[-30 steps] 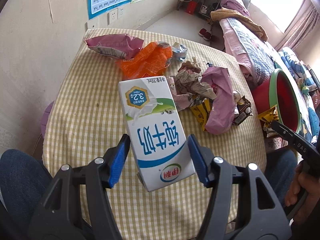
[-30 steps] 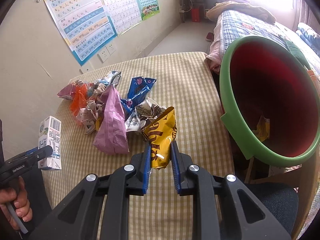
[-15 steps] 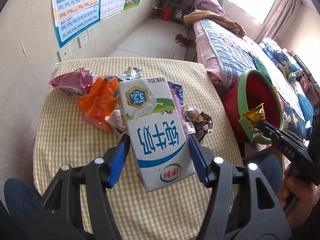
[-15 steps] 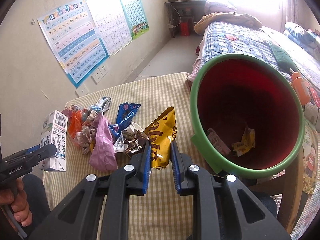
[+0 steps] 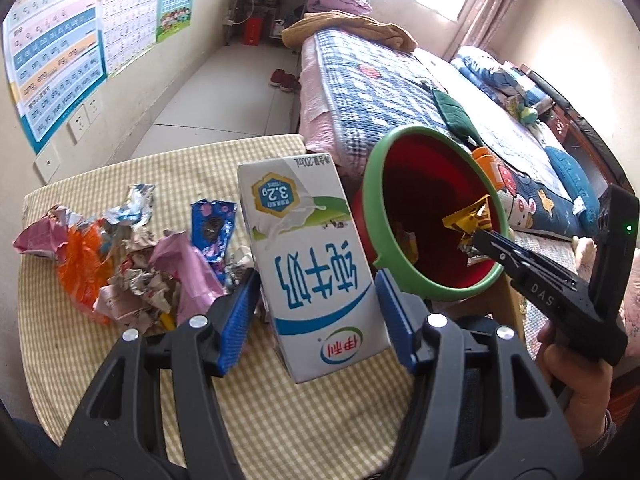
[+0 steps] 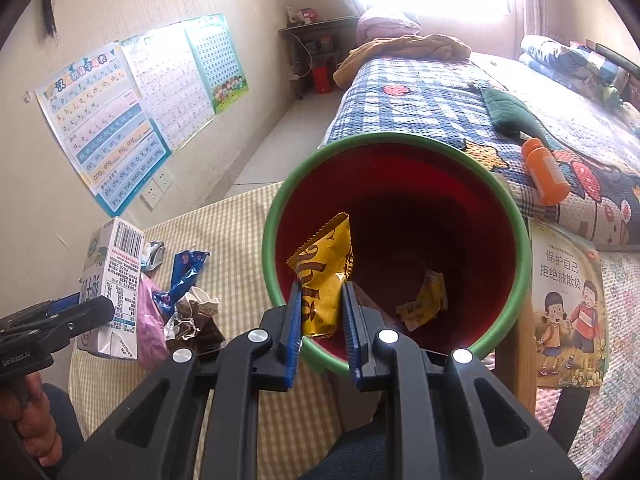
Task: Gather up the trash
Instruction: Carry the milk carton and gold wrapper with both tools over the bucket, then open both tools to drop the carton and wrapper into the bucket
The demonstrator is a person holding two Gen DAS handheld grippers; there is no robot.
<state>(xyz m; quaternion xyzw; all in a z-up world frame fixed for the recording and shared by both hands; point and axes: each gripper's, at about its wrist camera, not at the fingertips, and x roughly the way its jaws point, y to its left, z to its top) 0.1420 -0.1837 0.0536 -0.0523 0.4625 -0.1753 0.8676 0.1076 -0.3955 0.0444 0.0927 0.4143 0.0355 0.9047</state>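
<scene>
Left hand-held gripper [image 5: 318, 300]: clamping the carton [image 5: 308, 256] between both blue pads, at centre frame of the left wrist view. Holding the carton upside down, print inverted, above the desk [image 5: 280, 420] and just left of the bin [image 5: 400, 276]. In the right wrist view, appearing at the left edge, with the carton [image 6: 114, 280] showing its barcode side.

Right hand-held gripper [image 6: 322, 320]: pinching the wrapper [image 6: 322, 272], jaws nearly together on its lower end. Holding the yellow wrapper over the bin mouth, at centre frame, inside the green rim [image 6: 276, 216]. In the left wrist view, entering from the right edge, with the wrapper [image 5: 470, 220] lying over the red interior at centre right.

Bin: sitting at the right end of the desk, beside the bed [image 6: 440, 96]. Containing a few scraps [image 6: 424, 304] on its bottom.

Remaining trash [image 5: 140, 264]: lying in a loose pile on the checked cloth, at left of the left wrist view. Including an orange bag [image 5: 82, 268], a pink bag [image 5: 188, 276], a blue wrapper [image 5: 210, 228] and crumpled paper [image 5: 138, 284], all touching or overlapping.

Other items: an orange bottle [image 6: 544, 172] lying on the bed at upper right; a book [image 6: 568, 304] lying just right of the bin; wall charts [image 6: 120, 120] hanging at upper left.
</scene>
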